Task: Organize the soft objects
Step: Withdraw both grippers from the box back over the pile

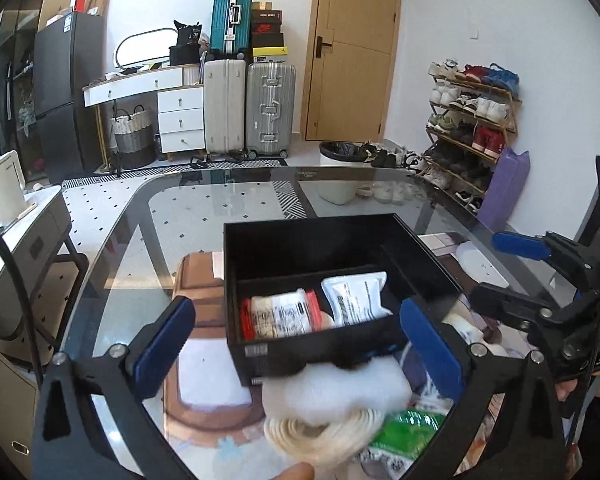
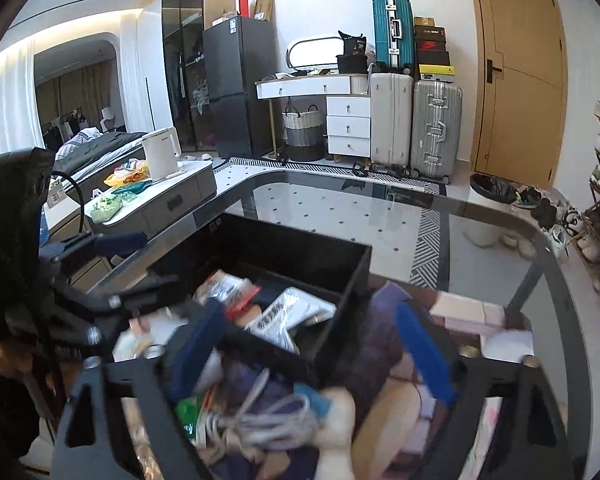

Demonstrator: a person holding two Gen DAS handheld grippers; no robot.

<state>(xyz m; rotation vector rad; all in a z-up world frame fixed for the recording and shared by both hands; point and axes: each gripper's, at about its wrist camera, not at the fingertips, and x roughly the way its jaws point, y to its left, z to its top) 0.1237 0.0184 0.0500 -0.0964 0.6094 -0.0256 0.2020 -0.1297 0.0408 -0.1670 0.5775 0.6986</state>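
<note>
A lived-in home — seemingly a studio flat. Beyond the glass surface (image 1: 204,200) stand stacked suitcases (image 1: 249,114), a white dressing table with drawers (image 1: 180,110), a dark fridge (image 1: 66,92), a wooden door (image 1: 350,52) and a crowded shoe rack (image 1: 470,120). The right wrist view adds a bed (image 2: 96,148) and a kettle (image 2: 161,154) — sleeping and kitchen things in one room.

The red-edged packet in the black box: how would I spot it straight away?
Find the glass table, then the black box on it. In the box's near compartment lie two flat packets side by side. Yours is the left packet, cream with red ends; the packet beside it is plain white with black print.
</note>
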